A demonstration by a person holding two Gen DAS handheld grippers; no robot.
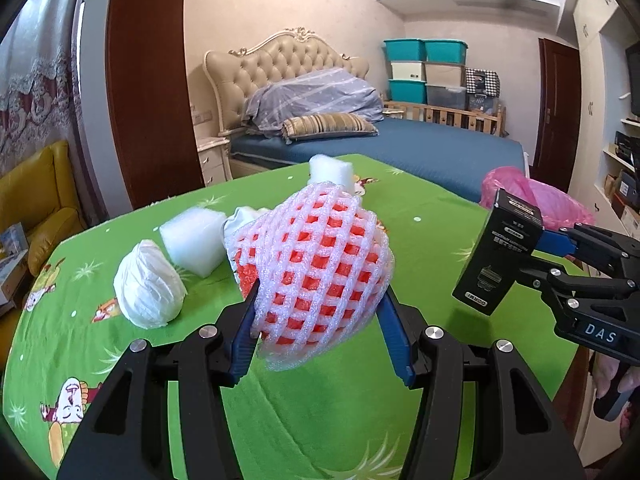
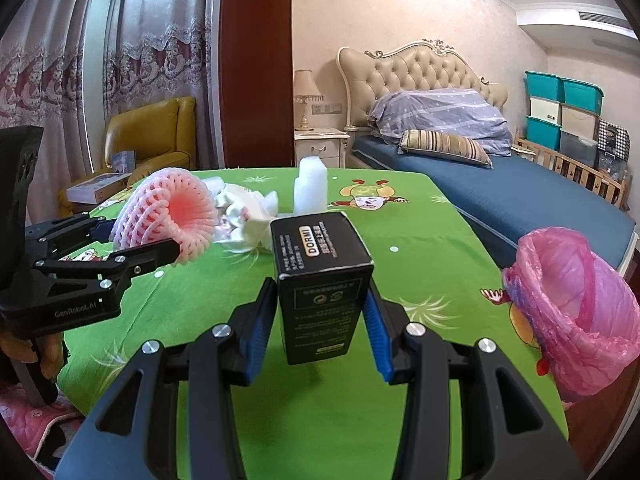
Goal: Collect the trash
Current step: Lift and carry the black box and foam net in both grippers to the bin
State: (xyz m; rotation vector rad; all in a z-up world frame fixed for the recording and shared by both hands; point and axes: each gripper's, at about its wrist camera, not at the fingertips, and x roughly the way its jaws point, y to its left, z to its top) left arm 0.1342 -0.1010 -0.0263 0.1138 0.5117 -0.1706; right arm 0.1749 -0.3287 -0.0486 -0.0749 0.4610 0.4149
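Note:
My left gripper (image 1: 318,308) is shut on a pink foam fruit net (image 1: 320,264) and holds it above the green tablecloth (image 1: 340,408). The right wrist view shows the same net (image 2: 168,208) at the left, in the left gripper (image 2: 140,240). My right gripper (image 2: 320,292) is shut on a black cardboard box (image 2: 324,292), lifted off the table. In the left wrist view, that box (image 1: 496,252) and the right gripper (image 1: 536,258) are at the right. A pink trash bag (image 2: 576,304) stands open at the table's right edge.
On the table lie a crumpled white paper ball (image 1: 148,288), two white foam blocks (image 1: 196,240) (image 1: 332,172) and crumpled wrappers (image 2: 248,216). A bed (image 2: 520,192) stands behind the table, a yellow armchair (image 2: 152,132) at the left.

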